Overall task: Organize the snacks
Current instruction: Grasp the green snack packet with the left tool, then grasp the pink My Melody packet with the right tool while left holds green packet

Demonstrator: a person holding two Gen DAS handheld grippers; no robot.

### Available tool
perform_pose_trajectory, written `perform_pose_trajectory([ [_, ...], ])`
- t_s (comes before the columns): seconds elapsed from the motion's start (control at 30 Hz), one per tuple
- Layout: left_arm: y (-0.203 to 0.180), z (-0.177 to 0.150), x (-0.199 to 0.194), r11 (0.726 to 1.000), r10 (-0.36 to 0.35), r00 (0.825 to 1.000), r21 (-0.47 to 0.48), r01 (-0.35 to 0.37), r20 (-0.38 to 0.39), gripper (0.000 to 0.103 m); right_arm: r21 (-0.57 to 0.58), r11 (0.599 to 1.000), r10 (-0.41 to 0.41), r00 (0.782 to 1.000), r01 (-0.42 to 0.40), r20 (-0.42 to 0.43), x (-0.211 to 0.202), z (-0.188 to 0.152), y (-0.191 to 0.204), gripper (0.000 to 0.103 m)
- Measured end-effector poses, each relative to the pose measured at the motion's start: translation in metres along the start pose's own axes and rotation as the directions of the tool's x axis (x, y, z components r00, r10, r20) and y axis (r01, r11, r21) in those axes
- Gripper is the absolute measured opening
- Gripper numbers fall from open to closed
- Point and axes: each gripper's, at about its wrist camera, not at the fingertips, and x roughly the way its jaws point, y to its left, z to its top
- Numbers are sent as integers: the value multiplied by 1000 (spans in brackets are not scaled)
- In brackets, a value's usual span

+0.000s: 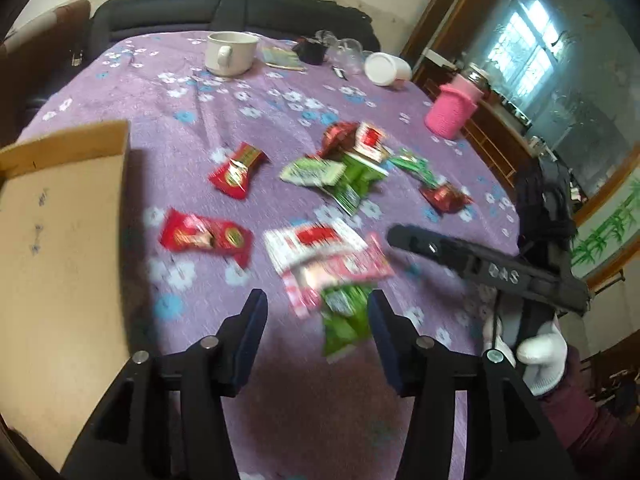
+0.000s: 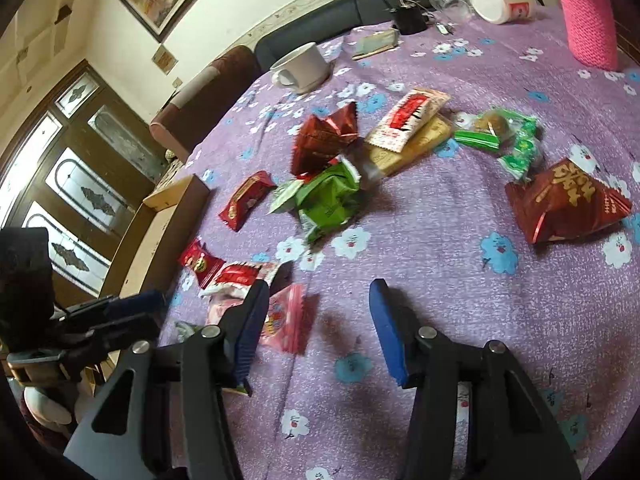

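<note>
Crinkly foil snack packets (image 2: 324, 136) on fuzzy floral tablecloth (image 2: 440, 240), flat cardboard box (image 1: 60, 240), both claws released, left claw (image 1: 318, 312), right claw (image 2: 318, 304).

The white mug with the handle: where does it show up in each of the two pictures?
Left wrist view: the white mug stands at top centre, on the far side of the purple flowered cloth.
Right wrist view: the white mug is upper left of centre, near the cloth's far edge.
Shared landmark: the pink knitted holder, right of the mug in both.
</note>
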Motion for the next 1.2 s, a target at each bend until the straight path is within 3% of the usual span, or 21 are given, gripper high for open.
perform_pose_trajectory([
  [0.13,-14,-7,13,1000,-9,1000,-18,10,16,58,-18,999,-29,999,29,15,-1,-2,3,58],
  [0.33,-46,-9,41,983,152,986,92,-157,63,61,19,999,-29,999,29,20,-1,-2,-4,59],
  [0.37,-47,-9,44,978,178,982,98,-183,62,44,25,999,-27,999,27,18,-1,-2,-5,59],
  [0.4,-44,-9,47,981,173,984,85,-176,44,29,30,999,-22,1000,22,18,-1,-1,-6,59],
  [0.6,-15,-20,17,997,65,995,-47,-61,74,29,22,1000,15,999,-15,29,-9,2,1,60],
  [0.67,-11,-27,6,997,30,995,-69,-24,93,29,0,999,38,999,-38,17,-8,5,8,66],
  [0.83,-1,-42,-26,993,-30,988,-105,46,153,29,-30,999,-33,997,31,-67,22,17,12,69],
  [0.87,0,-43,-32,993,-30,986,-106,48,166,29,-46,998,-41,998,39,-50,22,16,14,69],
  [0.97,7,-47,-47,992,-36,980,-113,59,196,29,-93,993,-78,991,68,-112,21,7,29,69],
  [1.13,26,-51,-56,985,-47,973,-150,83,227,29,-103,994,8,955,-40,-296,2,-29,49,69],
  [1.17,27,-51,-56,983,-51,972,-158,89,229,29,-127,990,24,946,-68,-322,-2,-34,55,69],
  [1.2,28,-52,-57,981,-58,971,-166,98,232,29,-162,985,5,952,-57,-306,-7,-35,59,69],
])
